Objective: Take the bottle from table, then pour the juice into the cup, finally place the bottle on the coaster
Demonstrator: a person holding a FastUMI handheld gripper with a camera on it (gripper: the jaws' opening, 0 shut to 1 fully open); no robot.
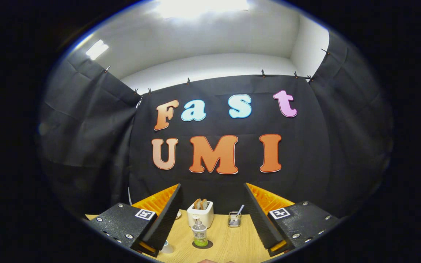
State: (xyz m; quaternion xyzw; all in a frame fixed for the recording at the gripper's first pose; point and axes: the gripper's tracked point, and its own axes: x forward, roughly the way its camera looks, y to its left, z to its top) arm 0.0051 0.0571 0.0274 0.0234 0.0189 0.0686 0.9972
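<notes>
A small clear bottle [200, 233] with a white cap and a green label stands upright on a dark round coaster [207, 245] on the wooden table [232, 244]. My gripper [212, 186] is open and raised above the table. Its two black fingers [166, 215] are spread wide with nothing between them. The bottle sits below and between them, untouched. A white cup [167, 248] peeks out from under the left finger, left of the bottle, and is mostly hidden.
Behind the bottle, a white toaster [200, 213] holds two slices of bread. A small wire basket [234, 219] with a utensil in it stands to its right. Black cloth walls close the booth behind and on both sides.
</notes>
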